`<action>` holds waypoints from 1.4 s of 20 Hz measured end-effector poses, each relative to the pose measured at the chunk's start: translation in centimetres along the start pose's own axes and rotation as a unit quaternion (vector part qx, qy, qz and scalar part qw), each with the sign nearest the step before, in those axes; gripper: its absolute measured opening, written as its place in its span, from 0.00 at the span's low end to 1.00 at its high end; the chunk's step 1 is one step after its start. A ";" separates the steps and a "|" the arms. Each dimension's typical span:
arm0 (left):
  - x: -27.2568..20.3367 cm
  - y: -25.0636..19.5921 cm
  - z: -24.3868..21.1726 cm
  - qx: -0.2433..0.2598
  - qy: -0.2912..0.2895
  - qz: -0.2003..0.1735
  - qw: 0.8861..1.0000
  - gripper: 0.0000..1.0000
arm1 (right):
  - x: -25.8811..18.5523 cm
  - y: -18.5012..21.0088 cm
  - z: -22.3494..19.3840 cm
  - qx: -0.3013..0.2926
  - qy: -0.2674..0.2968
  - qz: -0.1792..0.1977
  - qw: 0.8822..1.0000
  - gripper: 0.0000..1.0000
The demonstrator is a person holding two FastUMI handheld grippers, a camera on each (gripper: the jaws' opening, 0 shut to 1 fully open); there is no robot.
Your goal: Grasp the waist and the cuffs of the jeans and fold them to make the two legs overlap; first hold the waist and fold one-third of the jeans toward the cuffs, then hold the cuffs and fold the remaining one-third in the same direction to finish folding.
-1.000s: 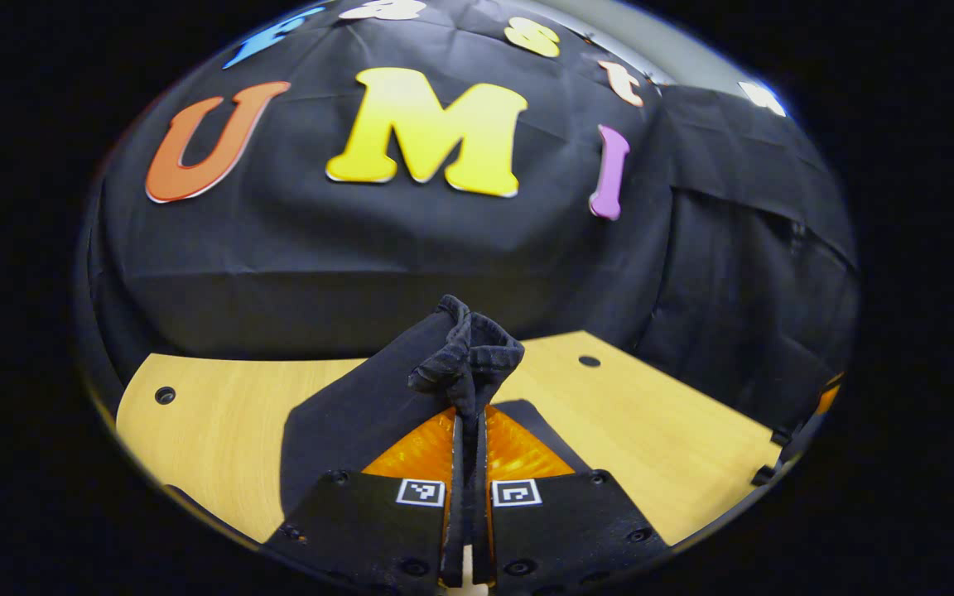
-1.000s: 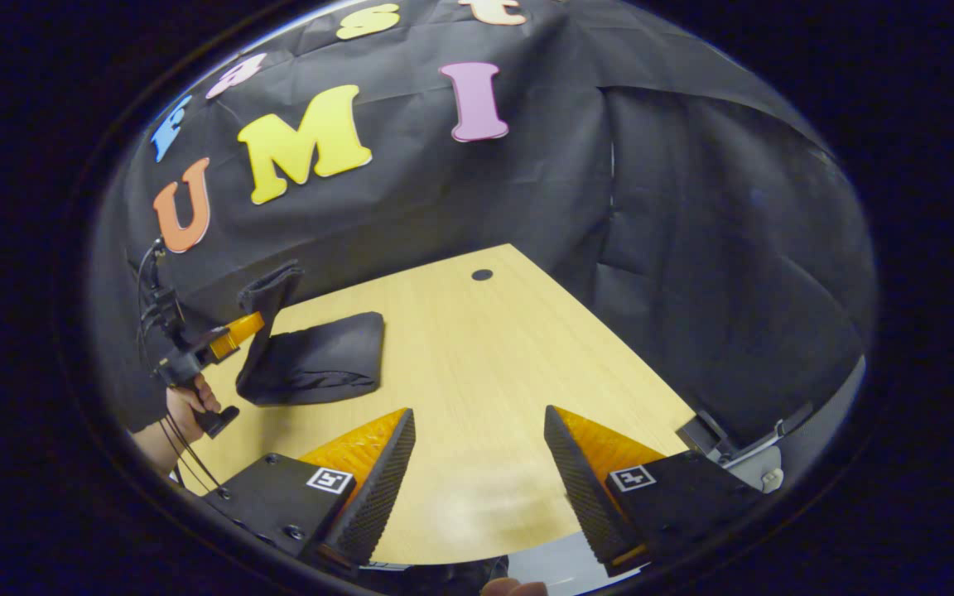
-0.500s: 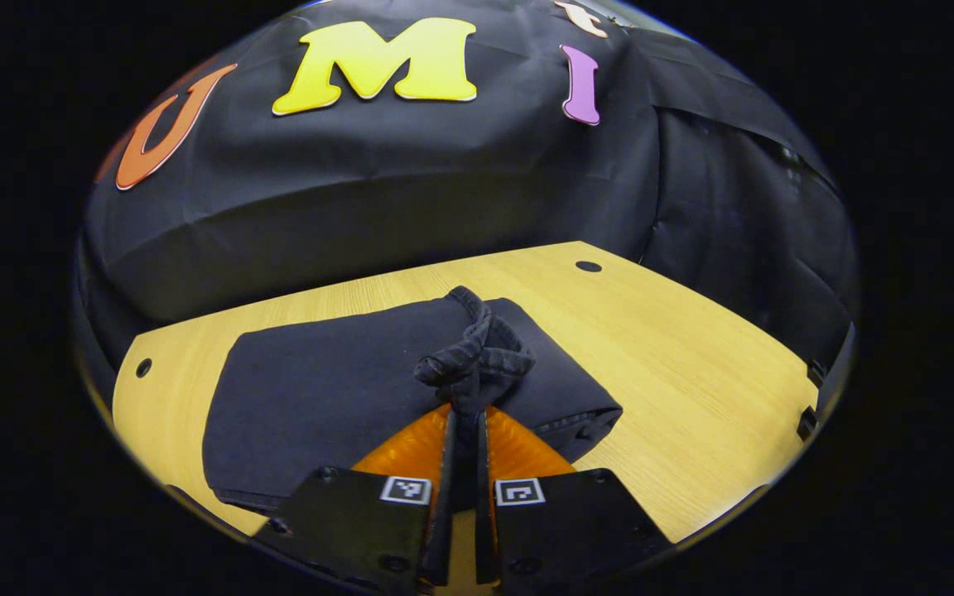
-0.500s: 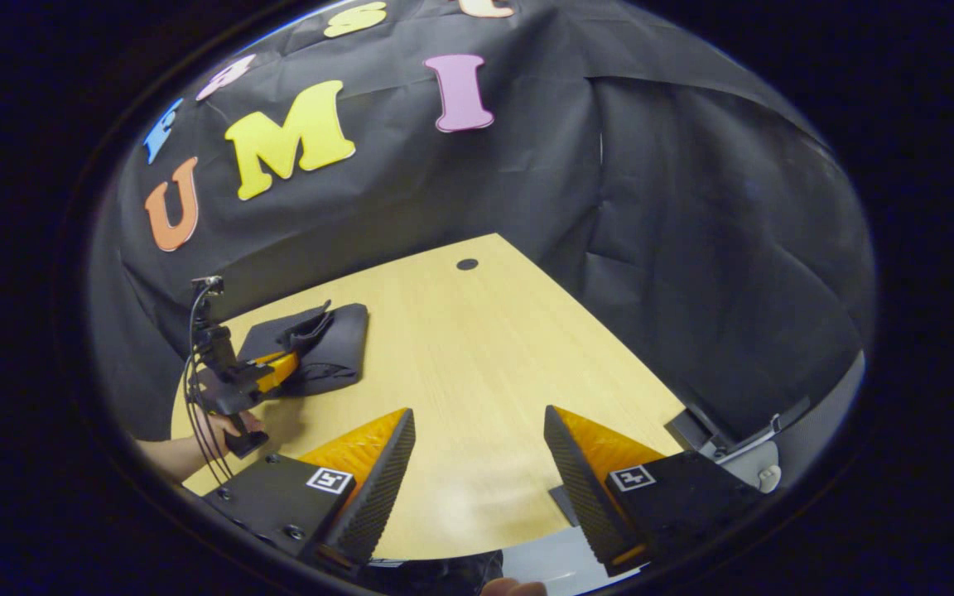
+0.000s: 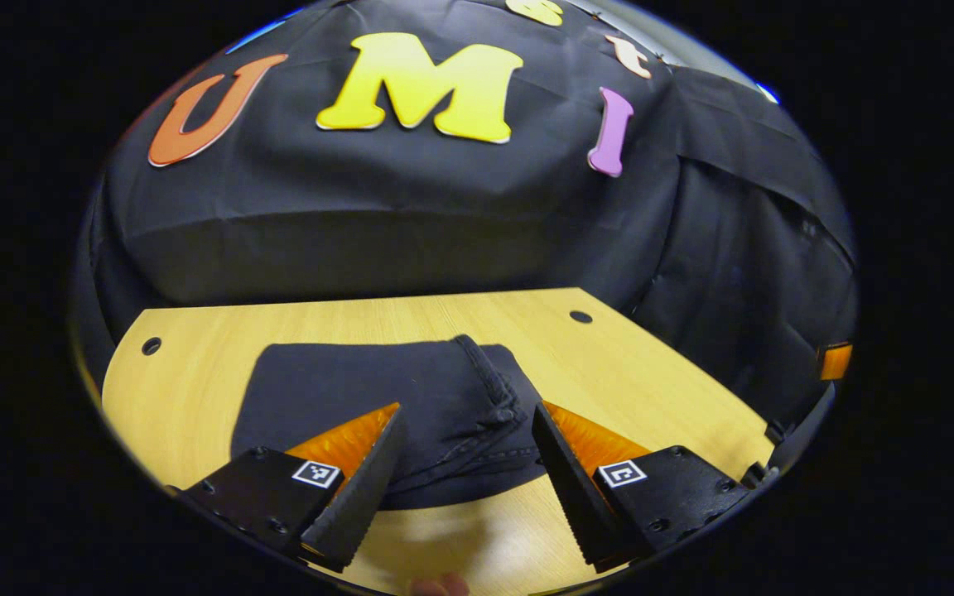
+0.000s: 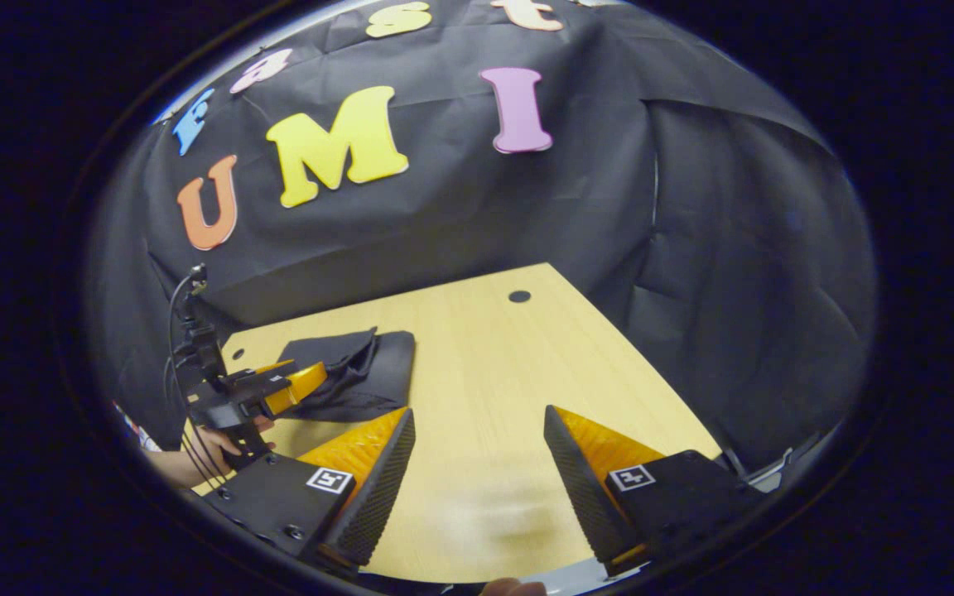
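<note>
The dark jeans (image 5: 411, 397) lie folded into a compact stack on the wooden table (image 5: 659, 397), with a seamed cuff edge on top near the right side. My left gripper (image 5: 460, 472) is open just in front of the stack, its fingers spread to either side of the near edge with nothing between them. In the right gripper view the jeans (image 6: 361, 377) lie at the far left of the table (image 6: 510, 389), and the left gripper (image 6: 299, 385), held by a hand (image 6: 212, 443), hovers beside them. My right gripper (image 6: 477, 488) is open over bare wood, well apart from the jeans.
Black cloth walls close the booth behind and to the right of the table. Small round holes (image 5: 580, 316) (image 5: 151, 345) mark the table's far corners. Bare wood stretches right of the jeans. A fingertip (image 5: 440, 586) shows at the bottom edge.
My left gripper lowered the bunched cuff onto the folded stack, then opened and let it go, drawing back slightly. The right gripper stayed open, barely shifting.
</note>
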State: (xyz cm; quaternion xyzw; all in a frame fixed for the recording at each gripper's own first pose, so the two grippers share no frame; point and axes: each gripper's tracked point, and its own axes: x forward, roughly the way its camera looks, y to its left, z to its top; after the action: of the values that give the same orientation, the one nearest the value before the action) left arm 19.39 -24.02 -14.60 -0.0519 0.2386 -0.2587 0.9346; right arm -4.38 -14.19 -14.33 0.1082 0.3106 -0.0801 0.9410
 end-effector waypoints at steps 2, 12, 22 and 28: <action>-2.4 1.7 3.1 -0.015 -0.029 0.023 0.999 0.97 | 0.6 3.0 2.6 -0.028 -0.029 0.025 0.999 0.96; -16.2 8.8 17.8 -0.041 -0.176 0.154 0.971 0.98 | 0.4 18.5 11.9 -0.132 -0.174 0.113 0.969 0.96; -23.6 6.2 18.7 0.017 -0.231 0.198 0.952 0.98 | -2.5 21.3 13.3 -0.106 -0.246 0.102 0.958 0.93; -23.2 5.4 17.3 0.015 -0.221 0.203 0.954 0.98 | -2.3 20.3 12.1 -0.107 -0.232 0.087 0.963 0.93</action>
State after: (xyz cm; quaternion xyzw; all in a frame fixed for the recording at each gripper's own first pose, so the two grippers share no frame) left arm 12.63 -8.03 9.17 -0.0444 0.0276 -0.0485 0.9975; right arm 5.09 2.49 -0.29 0.0117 0.0801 0.0133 0.9966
